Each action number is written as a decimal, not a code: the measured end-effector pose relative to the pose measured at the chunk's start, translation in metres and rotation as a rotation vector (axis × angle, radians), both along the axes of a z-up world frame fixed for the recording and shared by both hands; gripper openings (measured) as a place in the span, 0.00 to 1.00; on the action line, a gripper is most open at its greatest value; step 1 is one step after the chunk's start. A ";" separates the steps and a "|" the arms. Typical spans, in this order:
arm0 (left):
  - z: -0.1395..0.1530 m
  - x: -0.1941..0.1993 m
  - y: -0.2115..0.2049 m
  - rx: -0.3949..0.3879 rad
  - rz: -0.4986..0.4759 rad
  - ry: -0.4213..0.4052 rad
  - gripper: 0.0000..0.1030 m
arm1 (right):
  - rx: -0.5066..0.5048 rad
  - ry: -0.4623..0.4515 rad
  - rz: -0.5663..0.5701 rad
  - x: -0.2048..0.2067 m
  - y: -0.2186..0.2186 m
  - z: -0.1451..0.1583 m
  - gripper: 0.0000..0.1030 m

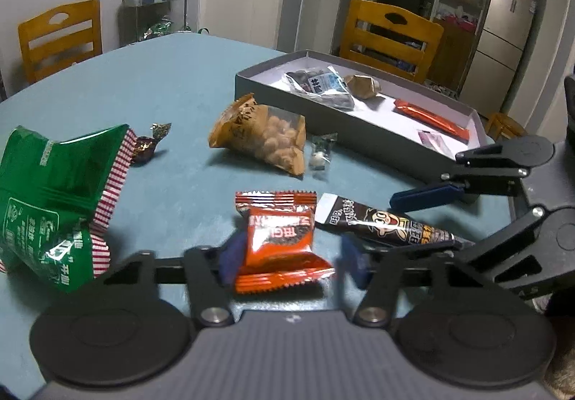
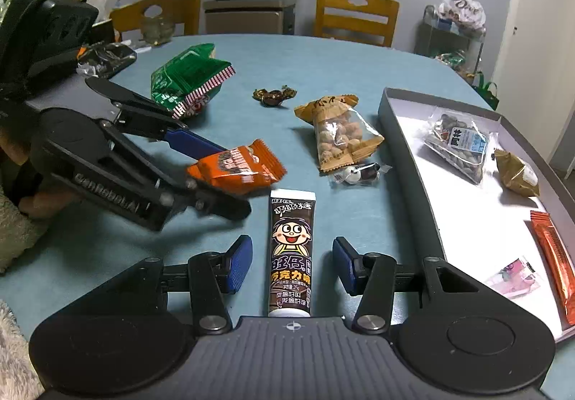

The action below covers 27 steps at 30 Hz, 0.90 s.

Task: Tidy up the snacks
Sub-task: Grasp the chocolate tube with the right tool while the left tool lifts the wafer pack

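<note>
Left gripper (image 1: 285,256): jaws standing apart on either side of the orange packet (image 1: 278,243), seemingly not yet pinching; in the right view the packet is sitting between its fingers just above the table (image 1: 161,83).

Orange packet: a puffed, crinkly pillow wrap, judged light, soft and slippery. Best taken across the middle of the body, clear of the crimped end seals. Long axis running near to far between the fingers.

Right gripper (image 2: 291,265): wide open, pads straddling the tube (image 2: 291,252) without touching it.

Tube: lying flat on the table, long axis running straight away from the right gripper, cap end near, flat crimped tail far. Judged light, firm but squeezable, glossy; a grip across the midsection looks safest.

Beyond, loose on the table: peanut bag (image 2: 339,130), small clear candy (image 2: 355,175), dark wrapped sweet (image 2: 273,96), green bag (image 2: 187,80) at far left.

Box (image 2: 391,112): at right, shallow and open, already holding several snacks.
</note>
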<state>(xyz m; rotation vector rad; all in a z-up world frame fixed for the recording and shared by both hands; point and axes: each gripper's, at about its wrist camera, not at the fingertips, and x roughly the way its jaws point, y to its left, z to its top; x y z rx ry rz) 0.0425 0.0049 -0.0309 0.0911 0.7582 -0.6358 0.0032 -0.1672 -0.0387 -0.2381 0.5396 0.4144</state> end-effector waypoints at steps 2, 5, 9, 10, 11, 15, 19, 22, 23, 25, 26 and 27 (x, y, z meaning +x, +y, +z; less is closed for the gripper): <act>0.000 0.001 0.002 -0.006 0.015 -0.001 0.40 | 0.001 0.001 0.000 0.000 0.000 0.000 0.49; 0.000 0.001 0.002 -0.004 0.030 -0.008 0.37 | -0.003 -0.003 0.000 0.000 0.001 0.000 0.49; -0.001 0.000 -0.001 0.007 0.041 -0.025 0.37 | -0.007 -0.002 0.002 -0.002 0.001 0.000 0.47; -0.001 0.000 -0.001 0.008 0.043 -0.027 0.37 | -0.005 -0.001 0.000 -0.002 0.001 0.000 0.46; -0.001 0.000 -0.002 0.009 0.043 -0.029 0.37 | 0.000 0.001 0.000 -0.002 0.000 0.000 0.43; -0.001 0.000 -0.002 0.009 0.046 -0.031 0.37 | 0.010 -0.008 -0.001 -0.006 0.002 -0.001 0.26; -0.001 0.000 -0.002 0.008 0.053 -0.032 0.35 | 0.002 -0.017 0.002 -0.007 0.005 0.000 0.26; 0.000 0.001 -0.001 0.010 0.078 -0.037 0.34 | 0.008 -0.021 -0.004 -0.007 0.004 0.001 0.25; 0.000 0.002 0.000 0.009 0.087 -0.036 0.34 | 0.009 -0.027 -0.006 -0.007 0.004 0.002 0.25; 0.000 0.004 0.003 0.000 0.104 -0.027 0.34 | 0.017 -0.041 -0.005 -0.008 0.003 0.005 0.25; 0.000 0.005 0.004 -0.004 0.111 -0.024 0.34 | 0.022 -0.050 -0.006 -0.009 0.002 0.006 0.25; 0.000 0.006 0.005 -0.005 0.116 -0.023 0.33 | 0.026 -0.059 -0.007 -0.010 0.002 0.009 0.25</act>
